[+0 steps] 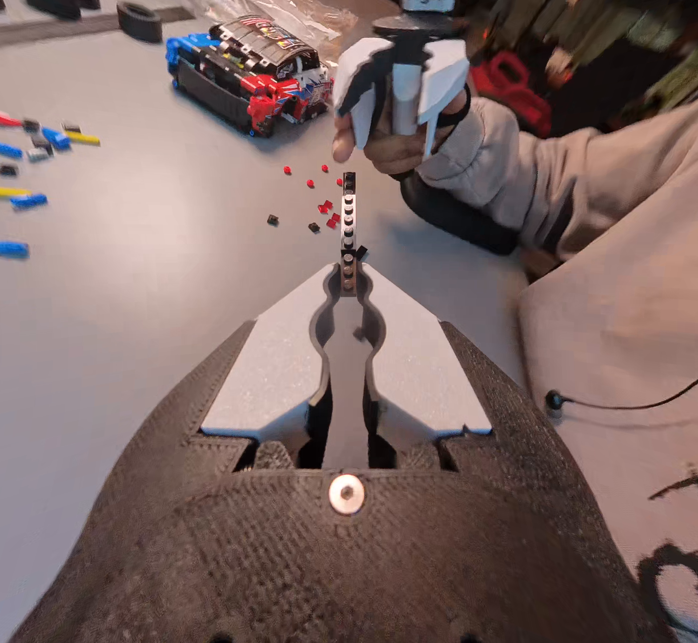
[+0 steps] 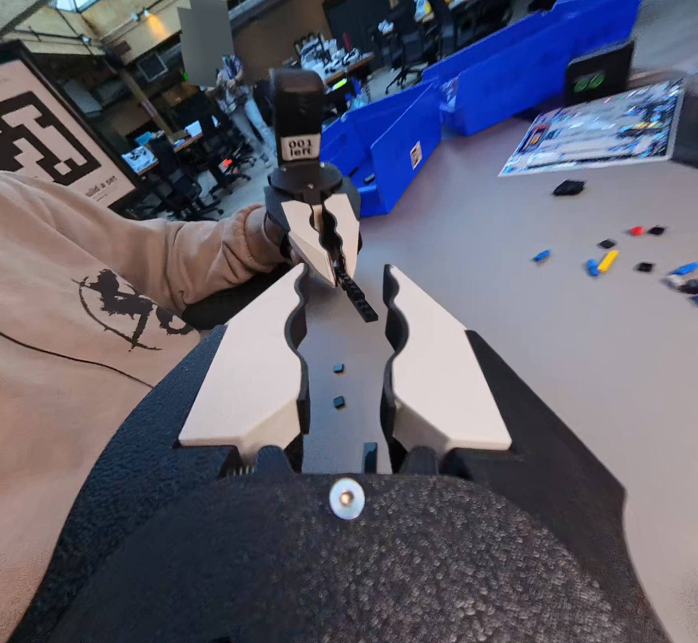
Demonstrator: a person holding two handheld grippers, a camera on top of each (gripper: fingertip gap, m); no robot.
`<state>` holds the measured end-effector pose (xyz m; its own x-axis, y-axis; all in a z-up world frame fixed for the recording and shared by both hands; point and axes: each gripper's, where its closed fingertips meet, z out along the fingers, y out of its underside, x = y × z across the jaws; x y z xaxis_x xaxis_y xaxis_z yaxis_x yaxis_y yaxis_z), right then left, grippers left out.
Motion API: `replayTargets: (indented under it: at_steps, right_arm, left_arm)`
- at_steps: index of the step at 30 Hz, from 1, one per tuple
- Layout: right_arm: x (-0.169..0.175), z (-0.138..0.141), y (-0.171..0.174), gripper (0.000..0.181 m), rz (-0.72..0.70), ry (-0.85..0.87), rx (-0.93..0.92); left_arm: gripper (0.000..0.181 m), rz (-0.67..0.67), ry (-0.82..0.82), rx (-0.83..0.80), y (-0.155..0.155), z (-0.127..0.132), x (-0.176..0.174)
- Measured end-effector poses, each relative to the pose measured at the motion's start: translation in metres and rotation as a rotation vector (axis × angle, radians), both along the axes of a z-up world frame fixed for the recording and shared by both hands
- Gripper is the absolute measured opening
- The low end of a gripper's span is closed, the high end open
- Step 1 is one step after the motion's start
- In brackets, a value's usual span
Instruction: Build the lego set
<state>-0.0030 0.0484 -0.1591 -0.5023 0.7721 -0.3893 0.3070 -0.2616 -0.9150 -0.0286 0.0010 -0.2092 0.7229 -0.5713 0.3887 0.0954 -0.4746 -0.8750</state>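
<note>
My left gripper (image 1: 348,273) is shut on one end of a long black studded plate (image 1: 348,224), which sticks out forward above the grey table. In the right wrist view the left gripper (image 2: 336,270) points toward me with the plate (image 2: 357,300) reaching between my fingers. My right gripper (image 2: 344,273) is open and empty, its fingers on either side of the plate's free end. In the left wrist view the right gripper (image 1: 393,126) hangs just beyond the plate's far tip. A partly built red, white, blue and black car (image 1: 249,73) stands at the back.
Small red pieces (image 1: 325,206) and black pieces (image 1: 272,219) lie left of the plate. Blue, yellow and black bricks (image 1: 56,139) lie at far left, tyres (image 1: 139,20) behind. Two small black pieces (image 2: 338,385), an instruction booklet (image 2: 600,130) and blue bins (image 2: 491,92) show in the right wrist view. About 8 centimeters separates my left fingertips from my right.
</note>
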Motion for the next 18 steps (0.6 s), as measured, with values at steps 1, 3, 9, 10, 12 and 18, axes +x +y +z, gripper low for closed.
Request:
replayTargets:
  at_steps: [1,3,9,10,12,18]
  right_arm:
    - [0.005,0.011,0.012,0.041,-0.033,0.051,-0.005]
    - [0.018,0.031,0.031,0.04,-0.081,0.145,-0.052]
    - [0.032,0.011,0.043,0.023,-0.228,0.143,0.276]
    - [0.028,-0.002,0.042,0.009,-0.273,0.072,0.354]
    - [0.02,-0.019,0.025,0.0,-0.293,-0.034,0.434]
    - [0.002,-0.047,-0.02,0.0,-0.33,-0.159,0.481]
  left_arm:
    - [0.005,0.013,-0.125,-0.062,0.002,0.0,-0.005]
    - [0.005,0.035,-0.314,-0.139,0.004,0.002,-0.017]
    - [0.005,0.149,-0.54,-0.26,0.014,-0.003,-0.039]
    - [0.005,0.175,-0.568,-0.274,0.016,-0.005,-0.042]
    - [0.006,0.216,-0.598,-0.296,0.02,-0.009,-0.046]
    - [0.006,0.289,-0.586,-0.325,0.031,-0.017,-0.05]
